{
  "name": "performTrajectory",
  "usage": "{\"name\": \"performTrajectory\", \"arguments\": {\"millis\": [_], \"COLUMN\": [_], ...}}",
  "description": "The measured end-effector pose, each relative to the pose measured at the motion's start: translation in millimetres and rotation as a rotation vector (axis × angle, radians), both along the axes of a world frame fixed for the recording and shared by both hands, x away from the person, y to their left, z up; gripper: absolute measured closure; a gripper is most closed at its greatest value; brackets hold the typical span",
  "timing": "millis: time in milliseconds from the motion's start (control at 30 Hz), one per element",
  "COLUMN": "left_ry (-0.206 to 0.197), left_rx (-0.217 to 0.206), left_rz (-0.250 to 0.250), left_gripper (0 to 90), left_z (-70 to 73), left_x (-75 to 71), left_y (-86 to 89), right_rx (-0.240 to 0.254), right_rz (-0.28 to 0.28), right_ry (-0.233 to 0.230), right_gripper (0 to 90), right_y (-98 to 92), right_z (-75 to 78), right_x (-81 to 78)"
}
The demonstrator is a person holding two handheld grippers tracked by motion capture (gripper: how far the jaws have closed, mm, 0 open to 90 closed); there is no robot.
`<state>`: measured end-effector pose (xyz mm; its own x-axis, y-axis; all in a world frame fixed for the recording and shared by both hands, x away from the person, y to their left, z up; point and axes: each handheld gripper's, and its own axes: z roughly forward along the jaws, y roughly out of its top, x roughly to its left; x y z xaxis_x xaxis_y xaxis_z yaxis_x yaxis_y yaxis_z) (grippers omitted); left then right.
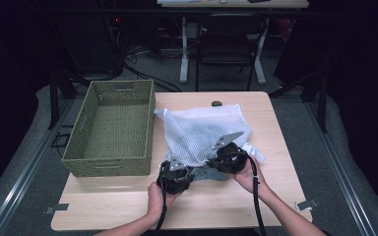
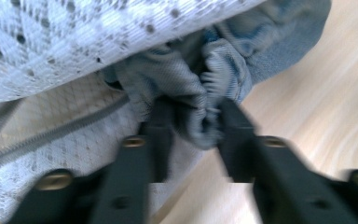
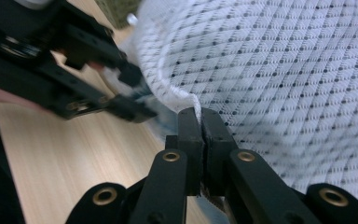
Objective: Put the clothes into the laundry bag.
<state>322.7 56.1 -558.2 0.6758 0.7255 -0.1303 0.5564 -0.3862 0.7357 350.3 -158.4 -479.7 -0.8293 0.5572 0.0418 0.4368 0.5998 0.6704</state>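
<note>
A white mesh laundry bag [image 1: 202, 128] lies in the middle of the wooden table [image 1: 128, 206], with a blue-grey denim garment [image 1: 209, 173] poking out of its near opening. My left gripper [image 1: 187, 173] is at that opening. In the left gripper view its jaws [image 2: 191, 123] stand on either side of a bunched fold of the denim [image 2: 168, 79], which fills the gap and touches both. The bag's mesh [image 2: 51, 42] and zipper [image 2: 60, 130] lie to the left. My right gripper [image 1: 215, 160] is shut on the bag's edge; its jaws [image 3: 200, 116] pinch the white mesh [image 3: 284, 70], lifting it.
A green woven basket [image 1: 109, 164] stands on the table's left half, right beside the bag. A small dark object [image 1: 217, 103] sits at the far edge. Bare wood [image 3: 74, 154] runs along the near side. A chair and desk legs stand beyond the table.
</note>
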Motion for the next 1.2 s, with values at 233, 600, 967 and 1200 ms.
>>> {"name": "performTrajectory", "arguments": {"millis": [233, 600, 967, 1200], "left_ry": [-0.059, -0.006, -0.207, -0.246], "left_rx": [-0.106, 0.043, 0.147, 0.282], "left_rz": [0.071, -0.073, -0.126, -0.252], "left_gripper": [79.7, 55.5, 42.7, 58.2], "left_z": [18.1, 20.3, 61.9, 53.2], "left_x": [11.9, 10.8, -3.7, 23.8], "left_y": [-2.5, 4.3, 12.3, -19.1], "right_rx": [0.039, -0.003, 0.005, 0.023], "right_rz": [0.011, 0.004, 0.01, 0.014], "right_ry": [-0.028, 0.02, 0.024, 0.023], "right_gripper": [88.3, 88.1, 88.1, 88.0], "right_y": [-6.8, -11.2, -11.7, -12.8], "right_z": [18.0, 3.3, 7.3, 8.3], "right_x": [-7.1, -0.3, 0.0, -0.3]}}
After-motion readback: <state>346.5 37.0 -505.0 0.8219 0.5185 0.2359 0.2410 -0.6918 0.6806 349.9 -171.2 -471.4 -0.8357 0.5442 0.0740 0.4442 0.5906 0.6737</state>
